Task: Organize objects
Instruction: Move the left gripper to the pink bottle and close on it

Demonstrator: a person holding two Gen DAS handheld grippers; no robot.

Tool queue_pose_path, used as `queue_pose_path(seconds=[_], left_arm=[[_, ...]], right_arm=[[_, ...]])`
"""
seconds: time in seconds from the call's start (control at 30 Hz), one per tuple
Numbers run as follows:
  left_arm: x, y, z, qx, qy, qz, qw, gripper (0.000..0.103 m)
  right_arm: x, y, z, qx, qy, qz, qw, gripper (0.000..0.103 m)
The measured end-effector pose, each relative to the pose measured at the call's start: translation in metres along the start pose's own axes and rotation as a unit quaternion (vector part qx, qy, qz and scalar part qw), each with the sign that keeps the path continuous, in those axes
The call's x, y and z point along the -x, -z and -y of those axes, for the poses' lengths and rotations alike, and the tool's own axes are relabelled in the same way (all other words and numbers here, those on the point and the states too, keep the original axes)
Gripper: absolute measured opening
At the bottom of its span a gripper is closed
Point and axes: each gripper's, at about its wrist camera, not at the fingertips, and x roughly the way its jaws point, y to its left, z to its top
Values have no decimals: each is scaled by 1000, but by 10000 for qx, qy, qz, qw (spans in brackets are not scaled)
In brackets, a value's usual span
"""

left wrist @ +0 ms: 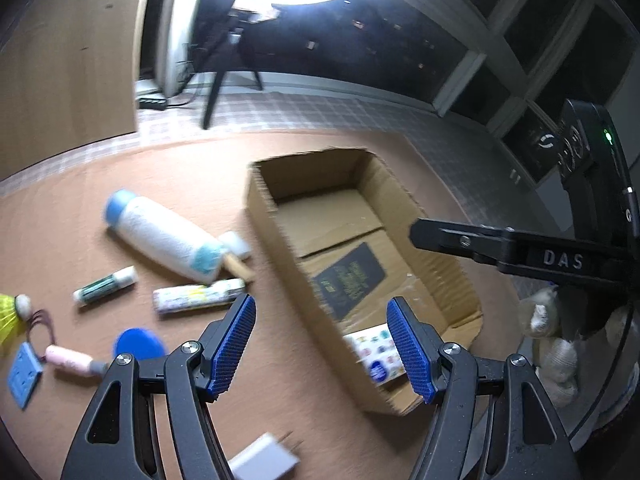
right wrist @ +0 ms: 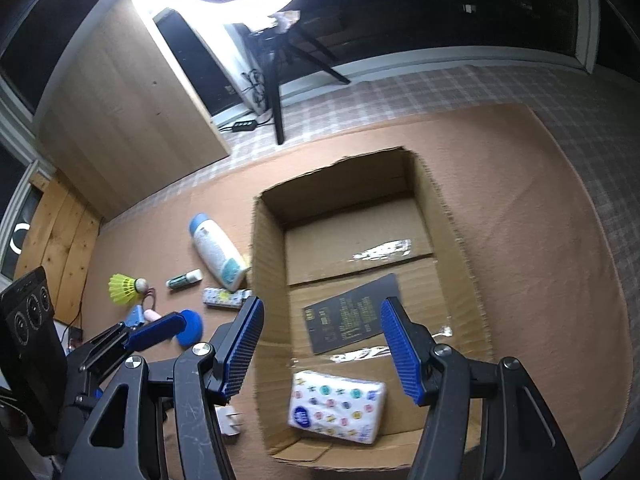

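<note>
An open cardboard box (left wrist: pixel 424 240) (right wrist: pixel 268 280) stands on the brown mat. In it lie a patterned tissue pack (left wrist: pixel 376 350) (right wrist: pixel 336 406) and a dark leaflet (right wrist: pixel 352 312). My right gripper (right wrist: pixel 322 348) hangs open over the box's near end, above the pack, with nothing between its pads. My left gripper (left wrist: pixel 320 344) is open and empty over the box's left wall. Left of the box lie a white bottle with a blue cap (left wrist: pixel 160 236) (right wrist: pixel 218 254), a patterned tube (left wrist: pixel 196 296), a green-and-white tube (left wrist: pixel 106 284), a blue disc (left wrist: pixel 138 344), a yellow shuttlecock (right wrist: pixel 124 288) and a white plug (left wrist: pixel 264 460).
A pink stick (left wrist: pixel 70 360) and a blue tag (left wrist: pixel 24 374) lie at the mat's left. Beyond the mat are checked flooring, a wooden cabinet (right wrist: pixel 132 120) and a ring light's tripod (right wrist: pixel 276 92). Pale lumpy things (left wrist: pixel 556 344) sit to the box's right.
</note>
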Motion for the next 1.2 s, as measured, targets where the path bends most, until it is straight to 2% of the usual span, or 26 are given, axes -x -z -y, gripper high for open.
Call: queue_pose_path(seconds=[0.33, 0.6, 0.9, 1.2], left_arm=[[47, 18, -77, 392, -508, 118, 9979, 72], [67, 29, -153, 926, -1007, 123, 9905, 72], [52, 30, -193, 937, -1152, -138, 9888, 71], [22, 33, -215, 923, -1059, -484, 9889, 53]], right_arm=[[-10, 16, -53, 321, -281, -98, 9990, 57], [-35, 31, -93, 469, -478, -328, 9972, 57], [-76, 35, -129, 600, -555, -649, 9945, 57], [-115, 34, -149, 727, -476, -964, 9915, 57]])
